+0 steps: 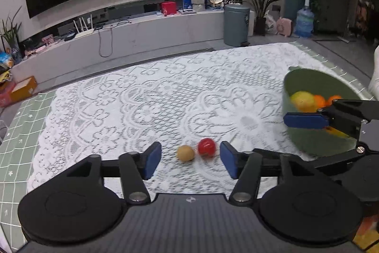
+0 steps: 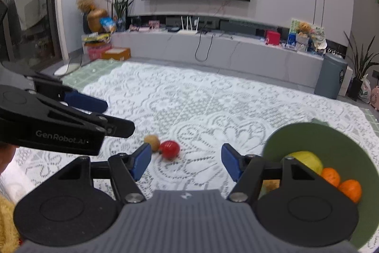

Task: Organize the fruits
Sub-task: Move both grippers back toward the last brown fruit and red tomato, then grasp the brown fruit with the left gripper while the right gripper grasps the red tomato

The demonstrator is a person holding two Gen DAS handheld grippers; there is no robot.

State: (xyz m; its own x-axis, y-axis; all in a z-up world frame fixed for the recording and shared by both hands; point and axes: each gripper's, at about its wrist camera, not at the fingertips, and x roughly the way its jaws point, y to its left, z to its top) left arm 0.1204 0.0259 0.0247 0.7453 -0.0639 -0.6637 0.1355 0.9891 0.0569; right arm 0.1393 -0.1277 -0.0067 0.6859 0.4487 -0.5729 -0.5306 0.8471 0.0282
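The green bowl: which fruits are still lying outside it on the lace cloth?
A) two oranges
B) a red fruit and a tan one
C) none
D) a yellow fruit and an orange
B: a red fruit and a tan fruit lie side by side on the lace cloth; the green bowl holds the yellow fruit and oranges.

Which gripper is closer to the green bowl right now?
Right. The right gripper hangs beside the green bowl; the left gripper hovers farther off, over the two loose fruits.
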